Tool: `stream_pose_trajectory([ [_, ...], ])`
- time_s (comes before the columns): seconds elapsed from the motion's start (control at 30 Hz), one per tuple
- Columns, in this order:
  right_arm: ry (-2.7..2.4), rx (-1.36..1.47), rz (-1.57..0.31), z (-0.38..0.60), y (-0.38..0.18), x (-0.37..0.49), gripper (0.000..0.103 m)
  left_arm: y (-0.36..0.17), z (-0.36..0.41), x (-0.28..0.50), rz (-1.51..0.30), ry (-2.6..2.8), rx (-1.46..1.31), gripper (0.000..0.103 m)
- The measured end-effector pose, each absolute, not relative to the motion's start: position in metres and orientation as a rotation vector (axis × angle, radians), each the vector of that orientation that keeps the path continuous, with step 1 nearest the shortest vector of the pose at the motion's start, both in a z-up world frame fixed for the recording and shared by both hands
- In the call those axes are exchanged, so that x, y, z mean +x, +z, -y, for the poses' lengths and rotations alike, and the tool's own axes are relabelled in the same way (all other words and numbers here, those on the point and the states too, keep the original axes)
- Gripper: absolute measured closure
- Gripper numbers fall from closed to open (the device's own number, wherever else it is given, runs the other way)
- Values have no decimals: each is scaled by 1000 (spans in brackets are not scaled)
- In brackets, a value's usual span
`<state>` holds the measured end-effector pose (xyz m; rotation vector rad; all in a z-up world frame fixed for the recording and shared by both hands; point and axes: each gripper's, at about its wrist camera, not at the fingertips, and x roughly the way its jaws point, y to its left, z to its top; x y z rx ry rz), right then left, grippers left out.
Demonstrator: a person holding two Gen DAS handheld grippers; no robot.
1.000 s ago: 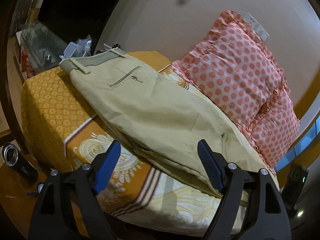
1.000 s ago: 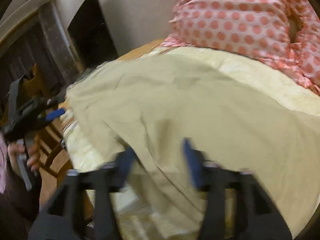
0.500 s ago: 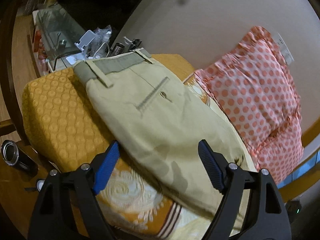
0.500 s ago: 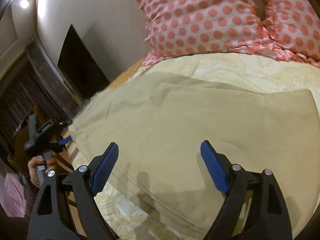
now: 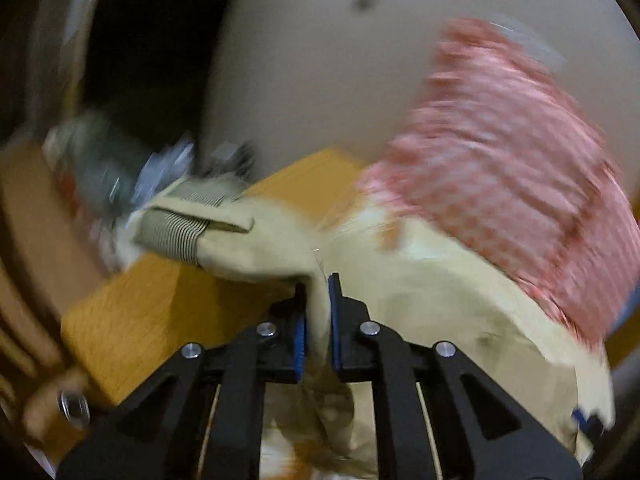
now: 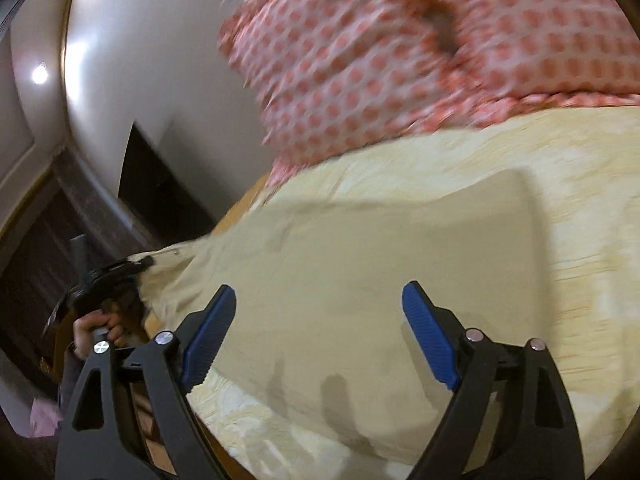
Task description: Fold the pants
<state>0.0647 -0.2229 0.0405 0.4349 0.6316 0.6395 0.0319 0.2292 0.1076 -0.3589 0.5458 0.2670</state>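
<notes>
Half a second ago my left fingers stood wide apart above the pants; now they have closed on a bunch of the khaki cloth near the waistband, and that end is lifted off the bed. My left gripper [image 5: 318, 312] has its two blue pads nearly together, with a thick fold of the pants [image 5: 256, 240] pinched between them. The striped inner waistband [image 5: 176, 232] hangs out to the left of the grip, turned over and raised above the orange bedspread [image 5: 152, 312]. The left view is badly smeared, so finer detail of the cloth is lost.

My right gripper [image 6: 320, 332] is spread wide, just as it was, holding nothing; both fingers hover over the leg part of the pants [image 6: 400, 260], and I cannot tell whether the tips touch the fabric. That leg part lies flat on the bed, its straight hem edge toward the cream end of the bedspread [image 6: 580, 208].

From the right view, my left hand [image 6: 96, 328] shows at the bed's left edge, gripping its tool where the pants bunch up. A pink dotted pillow [image 6: 400, 60] leans against the wall along the far edge of the bed, just beyond the pants.
</notes>
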Motion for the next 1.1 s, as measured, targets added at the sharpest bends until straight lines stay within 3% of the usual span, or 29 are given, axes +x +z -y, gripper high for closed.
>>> stream_pose_trajectory([
  [0.2, 497, 564, -531, 294, 46, 58, 13, 159, -48, 41, -458, -193, -10, 95],
  [0.27, 468, 625, -522, 314, 43, 57, 12, 144, 9, 38, -478, -342, 77, 95],
  [0.43, 476, 751, -589, 336, 21, 68, 12, 49, 114, 32, -706, -594, 270, 94],
  [0.5, 502, 797, -625, 338, 12, 72, 12, 26, 134, 14, -645, -571, 427, 94],
  [0.57, 489, 805, -651, 336, 9, 72, 12, 21, 141, 3, -585, -539, 529, 92],
  [0.67, 538, 626, -599, 309, 36, 65, 12, 29, 131, 8, -612, -554, 437, 83],
  [0.73, 611, 479, -557, 284, 61, 57, 12, 31, 125, -2, -593, -563, 407, 63],
  [0.77, 657, 397, -545, 269, 76, 52, 12, 33, 122, -8, -570, -568, 407, 48],
  [0.83, 712, 292, -517, 251, 93, 42, 12, 33, 118, -31, -516, -581, 399, 35],
  [1.1, 965, -127, -437, 153, 94, -25, 12, 19, -2, -92, -587, -388, 48, 31],
])
